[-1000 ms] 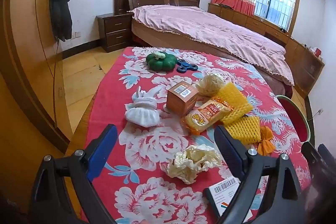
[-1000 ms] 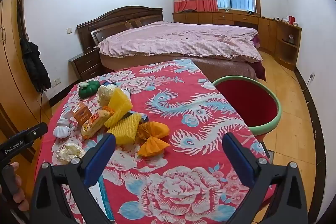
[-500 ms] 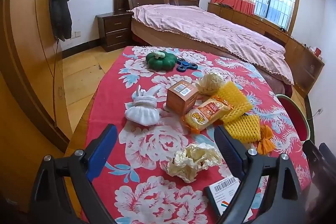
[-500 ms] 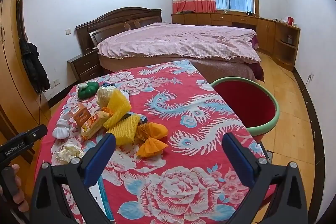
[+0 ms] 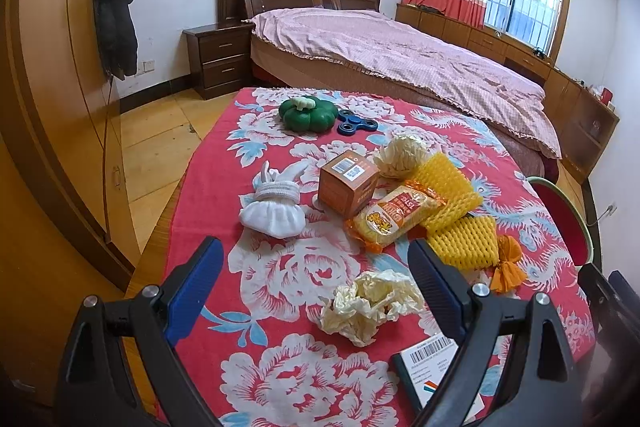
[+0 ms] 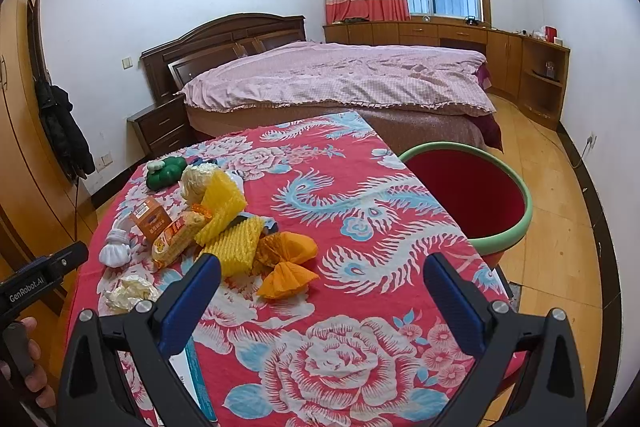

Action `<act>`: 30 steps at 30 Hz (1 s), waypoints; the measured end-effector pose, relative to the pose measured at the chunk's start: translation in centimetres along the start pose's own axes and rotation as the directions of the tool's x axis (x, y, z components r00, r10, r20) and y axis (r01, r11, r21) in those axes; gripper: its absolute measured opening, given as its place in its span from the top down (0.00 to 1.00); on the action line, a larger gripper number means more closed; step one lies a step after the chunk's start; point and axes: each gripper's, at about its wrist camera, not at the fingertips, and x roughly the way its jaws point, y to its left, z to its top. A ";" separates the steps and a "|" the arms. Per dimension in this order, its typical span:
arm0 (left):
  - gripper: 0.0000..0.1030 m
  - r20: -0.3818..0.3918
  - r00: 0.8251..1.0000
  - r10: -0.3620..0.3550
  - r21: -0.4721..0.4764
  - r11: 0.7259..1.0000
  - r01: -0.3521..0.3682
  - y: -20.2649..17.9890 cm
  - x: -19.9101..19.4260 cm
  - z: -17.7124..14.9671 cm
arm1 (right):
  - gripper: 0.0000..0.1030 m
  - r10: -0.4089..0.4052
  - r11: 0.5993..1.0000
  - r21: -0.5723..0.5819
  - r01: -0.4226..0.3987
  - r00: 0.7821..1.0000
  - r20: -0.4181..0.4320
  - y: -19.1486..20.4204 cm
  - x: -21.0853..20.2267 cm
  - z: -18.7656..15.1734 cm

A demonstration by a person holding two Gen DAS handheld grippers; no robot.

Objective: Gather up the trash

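Observation:
Trash lies on the red floral tablecloth. A crumpled cream paper sits just ahead of my left gripper, which is open and empty above the cloth. Farther on are an orange snack packet, two yellow foam nets, an orange wrapper and a cream paper ball. My right gripper is open and empty too, with the orange wrapper just beyond its left finger. A red bin with a green rim stands off the table's right edge.
A brown box, a white cloth pouch, a green pumpkin toy and a blue spinner share the table. A barcoded book lies near the front edge. A hand holds the left gripper. A bed stands behind.
Hardly anything differs: both grippers stay open and empty, and both views shift only slightly. Nothing on the table has moved.

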 end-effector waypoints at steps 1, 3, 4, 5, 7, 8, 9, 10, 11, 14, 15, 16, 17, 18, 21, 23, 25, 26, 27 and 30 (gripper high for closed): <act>0.10 -0.002 1.000 -0.001 0.002 1.000 0.001 0.0 0.0 0.0 | 0.00 -0.001 1.000 0.001 0.001 1.000 0.000 0.0 0.0 0.0; 0.10 -0.004 1.000 -0.002 0.006 1.000 0.002 0.0 0.0 0.0 | 0.00 0.002 1.000 0.003 -0.002 1.000 -0.002 -0.1 0.0 -0.1; 0.10 -0.004 1.000 -0.002 0.008 1.000 0.002 -0.1 0.0 0.0 | 0.00 0.001 1.000 0.006 -0.001 1.000 -0.005 -0.2 0.1 -0.1; 0.10 -0.004 1.000 -0.001 0.010 1.000 0.001 -0.1 0.0 0.0 | 0.00 -0.001 1.000 0.008 0.001 1.000 -0.009 -0.2 0.2 -0.2; 0.10 -0.005 1.000 0.001 0.012 1.000 -0.001 -0.1 0.1 -0.1 | 0.00 -0.003 1.000 0.014 0.003 1.000 -0.016 -0.3 0.4 -0.2; 0.10 -0.005 1.000 0.002 0.012 1.000 -0.002 -0.1 0.1 -0.1 | 0.00 -0.002 1.000 0.017 0.003 1.000 -0.018 -0.3 0.4 -0.2; 0.10 -0.005 1.000 0.002 0.011 1.000 -0.002 0.0 0.0 -0.1 | 0.00 -0.002 1.000 0.019 0.003 1.000 -0.019 -0.4 0.4 -0.2; 0.10 -0.005 1.000 0.001 0.010 1.000 -0.001 0.0 0.0 -0.1 | 0.00 -0.003 1.000 0.019 0.003 1.000 -0.017 -0.4 0.5 -0.2; 0.10 -0.004 1.000 0.001 0.008 1.000 -0.001 0.1 0.0 0.0 | 0.00 -0.005 1.000 0.019 0.005 1.000 -0.017 -0.4 0.4 -0.3; 0.10 -0.002 1.000 -0.001 0.005 1.000 0.001 0.2 -0.1 0.0 | 0.00 -0.003 1.000 0.022 0.003 1.000 -0.015 -0.4 0.5 -0.3; 0.10 -0.003 1.000 -0.001 0.004 1.000 0.001 0.3 -0.1 0.0 | 0.00 -0.004 1.000 0.020 0.004 1.000 -0.016 -0.4 0.4 -0.2; 0.10 -0.003 1.000 0.000 0.003 1.000 0.000 0.3 -0.2 0.0 | 0.00 -0.004 1.000 0.020 0.004 1.000 -0.016 -0.5 0.4 -0.2; 0.10 -0.004 1.000 0.000 0.002 1.000 0.000 0.4 -0.2 0.1 | 0.00 -0.004 1.000 0.020 0.004 1.000 -0.015 -0.4 0.4 -0.2; 0.10 -0.004 1.000 0.001 0.001 1.000 -0.001 0.5 -0.2 0.1 | 0.00 -0.004 1.000 0.022 0.004 1.000 -0.016 -0.5 0.4 -0.2; 0.10 -0.003 1.000 0.002 0.001 1.000 -0.002 0.0 0.1 -0.2 | 0.00 -0.005 1.000 0.022 0.005 1.000 -0.017 -0.4 0.4 -0.2; 0.10 -0.004 1.000 0.003 -0.001 1.000 -0.003 -0.1 0.1 -0.2 | 0.00 -0.003 1.000 0.023 0.004 1.000 -0.017 -0.5 0.4 -0.2; 0.10 -0.004 1.000 0.004 -0.002 1.000 -0.004 -0.1 0.1 -0.1 | 0.00 -0.002 1.000 0.024 0.003 1.000 -0.016 -0.5 0.4 -0.2; 0.10 -0.003 1.000 0.004 -0.002 1.000 -0.004 0.0 0.1 -0.1 | 0.00 -0.001 1.000 0.025 0.001 1.000 -0.016 -0.5 0.4 -0.2; 0.10 -0.003 1.000 0.002 -0.001 1.000 -0.002 0.1 0.1 -0.2 | 0.00 0.001 1.000 0.027 -0.001 1.000 -0.015 -0.5 0.4 -0.3; 0.10 -0.002 1.000 0.002 -0.003 1.000 -0.002 0.1 0.1 -0.2 | 0.00 0.003 1.000 0.028 -0.002 1.000 -0.013 -0.4 0.3 -0.3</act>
